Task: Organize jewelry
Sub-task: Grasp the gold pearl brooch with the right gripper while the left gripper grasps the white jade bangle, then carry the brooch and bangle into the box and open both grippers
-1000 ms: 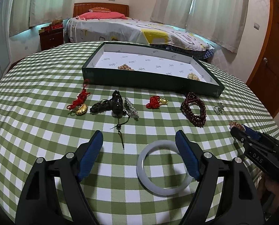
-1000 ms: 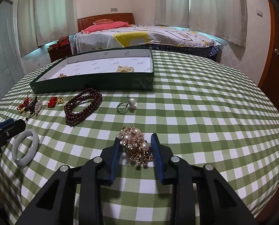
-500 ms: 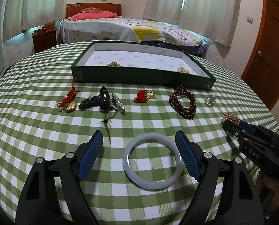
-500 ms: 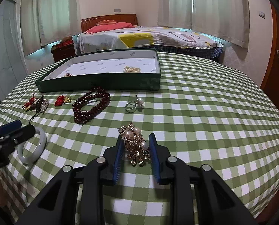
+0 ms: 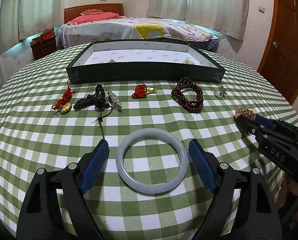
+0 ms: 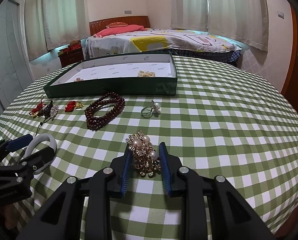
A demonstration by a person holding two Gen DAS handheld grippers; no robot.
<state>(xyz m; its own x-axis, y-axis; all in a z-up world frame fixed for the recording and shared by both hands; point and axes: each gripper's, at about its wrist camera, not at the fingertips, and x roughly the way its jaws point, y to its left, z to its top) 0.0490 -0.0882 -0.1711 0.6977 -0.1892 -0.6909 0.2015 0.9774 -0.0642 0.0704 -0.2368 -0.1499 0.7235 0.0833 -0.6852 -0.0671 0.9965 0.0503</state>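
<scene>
Ahead, dark beads [image 6: 103,113] and pearl ring [image 6: 151,109] (before green tray [image 6: 116,89]).

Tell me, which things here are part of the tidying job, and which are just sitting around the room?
Part of the job:
- green tray
- white bangle, between the open left claw
- pearl brooch, in the right claw
- dark red bead bracelet
- pearl ring
- red knot charm
- black gourd pendant

Just lying about:
- bed
- curtains
- door
</scene>
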